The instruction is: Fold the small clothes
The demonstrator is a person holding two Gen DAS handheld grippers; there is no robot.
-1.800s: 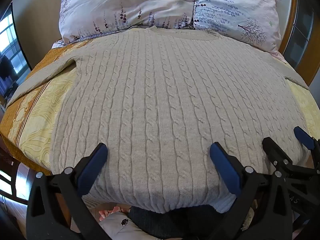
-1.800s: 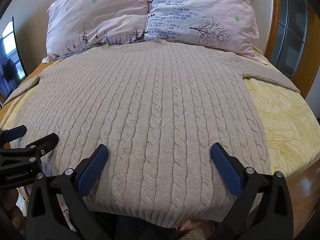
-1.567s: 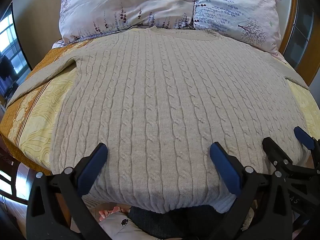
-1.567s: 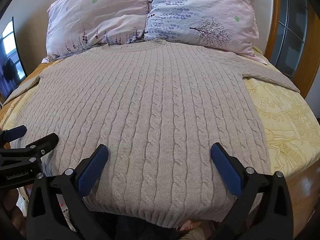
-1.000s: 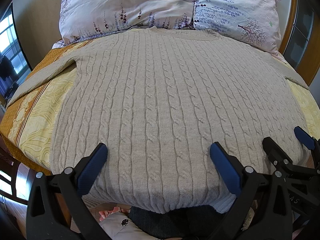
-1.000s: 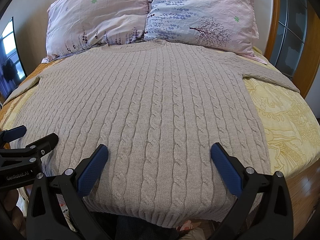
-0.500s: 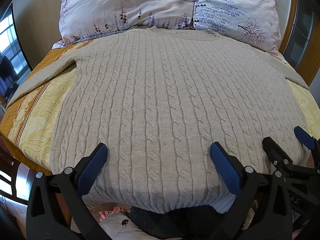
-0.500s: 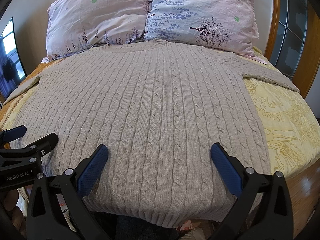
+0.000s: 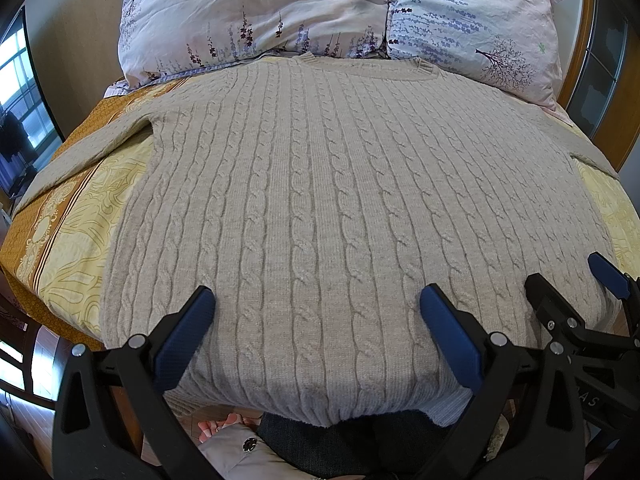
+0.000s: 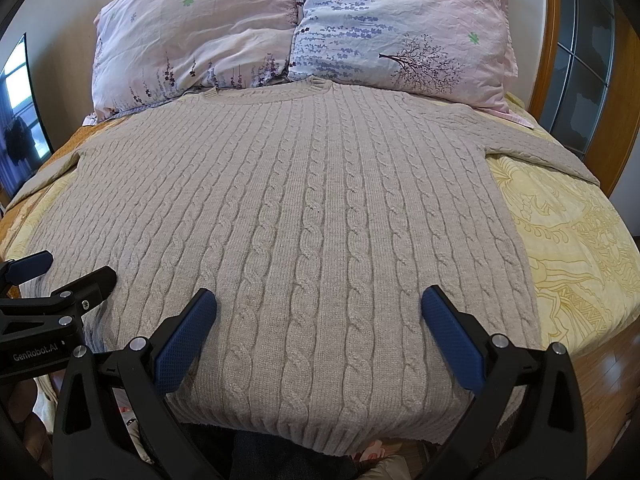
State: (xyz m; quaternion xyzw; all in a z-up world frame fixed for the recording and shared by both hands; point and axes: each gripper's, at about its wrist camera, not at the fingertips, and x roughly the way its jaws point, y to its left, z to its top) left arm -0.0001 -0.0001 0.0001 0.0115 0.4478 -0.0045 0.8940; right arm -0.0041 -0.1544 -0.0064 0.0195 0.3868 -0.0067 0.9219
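Observation:
A beige cable-knit sweater (image 9: 320,184) (image 10: 304,208) lies flat and spread out on the bed, neck toward the pillows, sleeves stretched out to both sides, hem hanging over the near edge. My left gripper (image 9: 316,312) hovers open above the hem, left of centre, with nothing between its blue pads. The right gripper (image 10: 318,312) is open too, over the hem's right part, empty. Each gripper shows at the edge of the other's view: the right gripper (image 9: 576,288), the left gripper (image 10: 60,276).
Two floral pillows (image 9: 256,20) (image 10: 400,28) lie at the head of the bed. A yellow patterned bedspread (image 10: 568,240) (image 9: 76,240) shows on both sides of the sweater. A wooden headboard (image 10: 624,92) stands at right, a window (image 9: 20,92) at left. A person's feet (image 9: 218,426) are below the hem.

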